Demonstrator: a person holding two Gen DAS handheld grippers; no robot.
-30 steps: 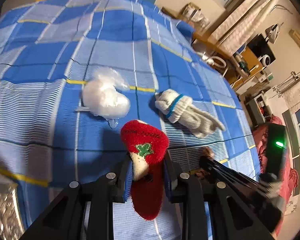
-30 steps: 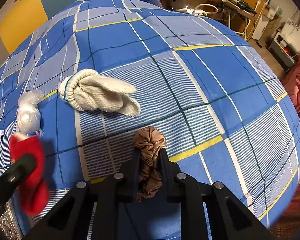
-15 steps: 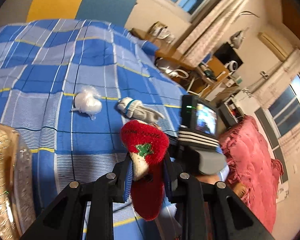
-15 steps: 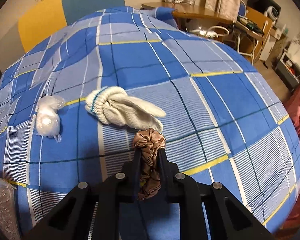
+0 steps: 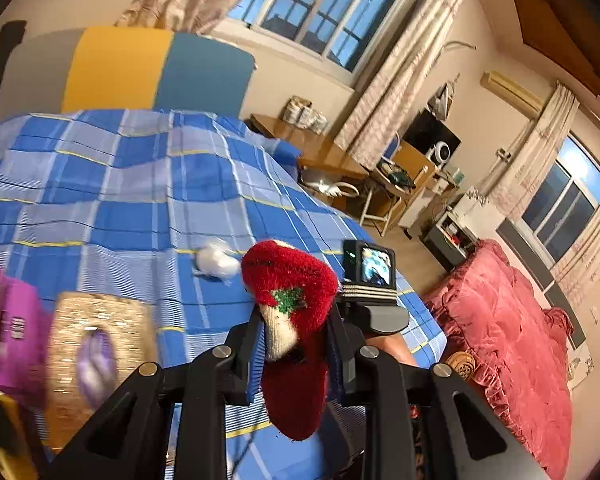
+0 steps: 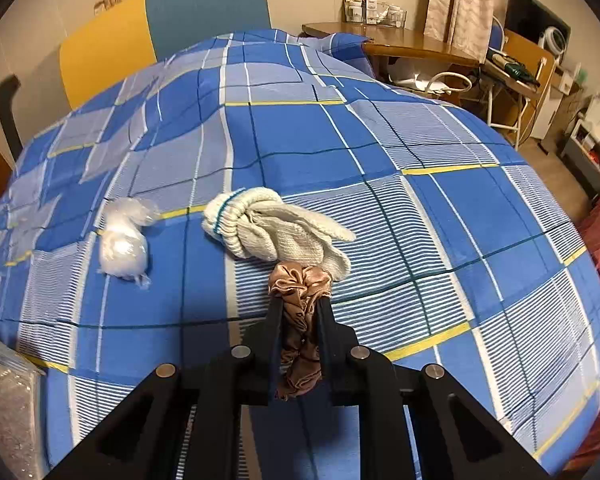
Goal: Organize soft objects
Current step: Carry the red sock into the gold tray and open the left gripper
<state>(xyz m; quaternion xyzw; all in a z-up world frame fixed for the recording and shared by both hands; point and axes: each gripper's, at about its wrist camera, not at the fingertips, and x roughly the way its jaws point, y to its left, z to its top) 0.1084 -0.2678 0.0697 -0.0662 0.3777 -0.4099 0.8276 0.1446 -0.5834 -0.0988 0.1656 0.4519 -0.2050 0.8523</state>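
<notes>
My left gripper (image 5: 296,320) is shut on a fluffy red sock (image 5: 292,300) with a green tree on a white patch, held high above the blue plaid bed (image 5: 140,200). A brown satin scrunchie (image 6: 300,304) is pinched in my shut right gripper (image 6: 299,300), just above the bedcover. Right behind the scrunchie lies a cream knitted glove bundle (image 6: 276,232). A white plastic-wrapped soft lump (image 6: 124,244) rests to its left and also shows as the lump (image 5: 216,264) beyond the sock. The right gripper's body (image 5: 368,280), with its lit screen, sits right of the sock.
A woven straw basket (image 5: 96,332) with something purple inside is at lower left, a purple box (image 5: 12,340) beside it, both blurred. A glittery container edge (image 6: 4,400) shows at lower left. A wooden desk (image 6: 400,44), chairs and a red-covered bed (image 5: 512,340) stand to the right.
The left gripper rose and drew back with the red sock, bringing the basket and purple box into view. The right gripper lifted slightly with the scrunchie, then held still.
</notes>
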